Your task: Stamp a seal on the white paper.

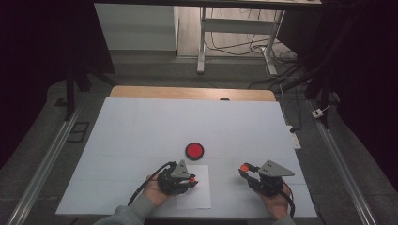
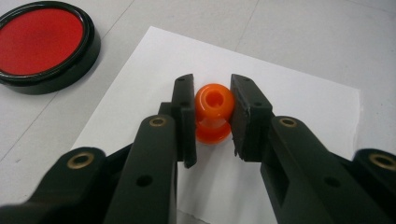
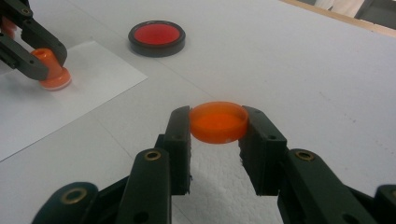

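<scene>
Between the left tool's (image 2: 213,114) closed jaws, an orange stamp (image 2: 213,112); right tool (image 3: 218,123) clamping an orange cap (image 3: 218,122)

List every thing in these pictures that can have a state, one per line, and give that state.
Orange stamp: upright on the white paper, clamped by the left tool.
Orange cap: off the stamp, open side up, clamped by the right tool.
Red ink pad: uncovered.
</scene>
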Motion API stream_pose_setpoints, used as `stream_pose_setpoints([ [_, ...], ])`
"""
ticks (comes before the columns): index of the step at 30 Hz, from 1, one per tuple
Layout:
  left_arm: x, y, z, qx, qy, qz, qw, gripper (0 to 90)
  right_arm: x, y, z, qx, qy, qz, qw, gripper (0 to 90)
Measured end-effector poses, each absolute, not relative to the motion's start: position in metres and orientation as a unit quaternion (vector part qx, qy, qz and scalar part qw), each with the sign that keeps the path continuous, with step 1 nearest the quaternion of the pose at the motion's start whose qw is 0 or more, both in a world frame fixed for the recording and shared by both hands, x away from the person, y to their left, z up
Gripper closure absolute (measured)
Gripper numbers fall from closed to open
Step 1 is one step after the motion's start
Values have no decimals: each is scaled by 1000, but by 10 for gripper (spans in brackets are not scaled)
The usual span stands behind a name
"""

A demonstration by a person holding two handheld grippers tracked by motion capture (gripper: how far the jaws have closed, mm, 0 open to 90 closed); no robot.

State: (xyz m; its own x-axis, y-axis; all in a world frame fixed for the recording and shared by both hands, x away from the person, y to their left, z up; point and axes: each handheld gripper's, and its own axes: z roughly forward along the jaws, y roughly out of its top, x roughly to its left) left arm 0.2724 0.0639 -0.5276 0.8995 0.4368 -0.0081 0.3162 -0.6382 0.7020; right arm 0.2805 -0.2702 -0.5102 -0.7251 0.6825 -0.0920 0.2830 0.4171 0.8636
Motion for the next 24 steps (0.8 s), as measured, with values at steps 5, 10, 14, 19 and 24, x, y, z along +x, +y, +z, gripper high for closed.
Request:
stream_pose_setpoints([
  [5,272,64,-528,901,208,83,371,724,280,-270,-510,297,812,451,222,644],
  [10,271,64,-528,900,209,85,372,724,280,-271,-510,300,810,453,221,644],
  [14,271,64,-528,900,210,84,373,724,280,-271,-509,300,810,453,222,644],
  [19,272,64,-528,900,211,84,373,725,280,-271,-509,297,810,453,223,644],
  [24,272,65,-529,897,214,79,378,724,280,-271,-509,297,810,454,223,644],
])
